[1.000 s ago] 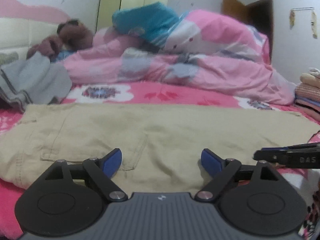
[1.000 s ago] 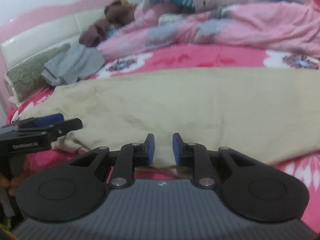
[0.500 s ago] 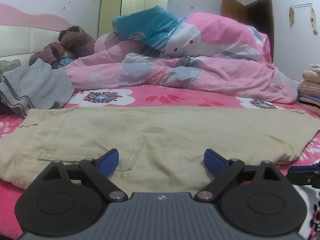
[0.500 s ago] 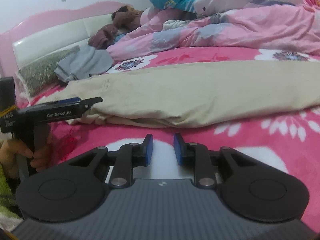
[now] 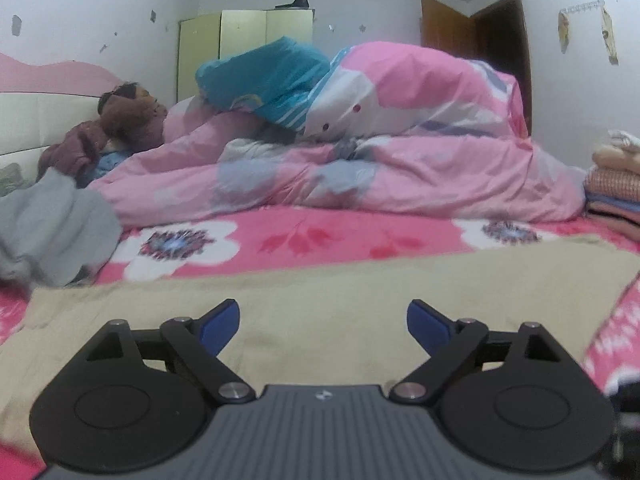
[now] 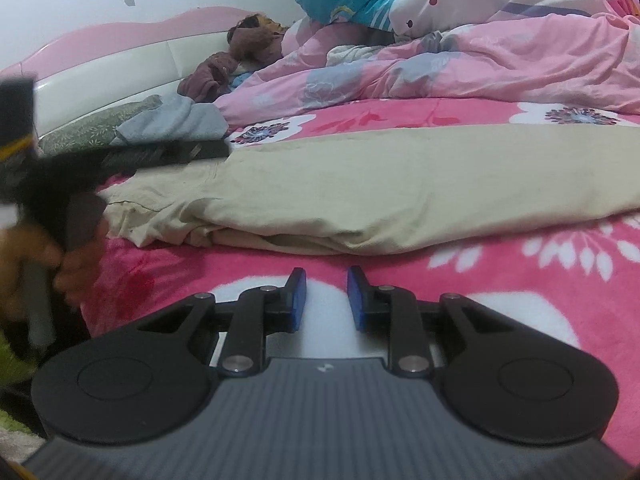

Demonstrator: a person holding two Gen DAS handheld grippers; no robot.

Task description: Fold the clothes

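Beige trousers lie folded lengthwise across the pink flowered bed sheet. My left gripper hovers low over them, wide open, with nothing between its blue pads. In the right wrist view the trousers stretch across the middle, their folded edge facing me. My right gripper sits back from that edge over the sheet; a narrow gap separates its pads and nothing is in it. The left gripper shows blurred at the left above the trousers' waist end, held by a hand.
A heaped pink quilt with a blue pillow fills the far side. A grey garment and a brown plush toy lie by the headboard. Folded clothes are stacked at the right.
My right gripper has pulled back from the trousers' edge to over the bare sheet, its gap unchanged. The left gripper has moved forward over the trousers and stays open.
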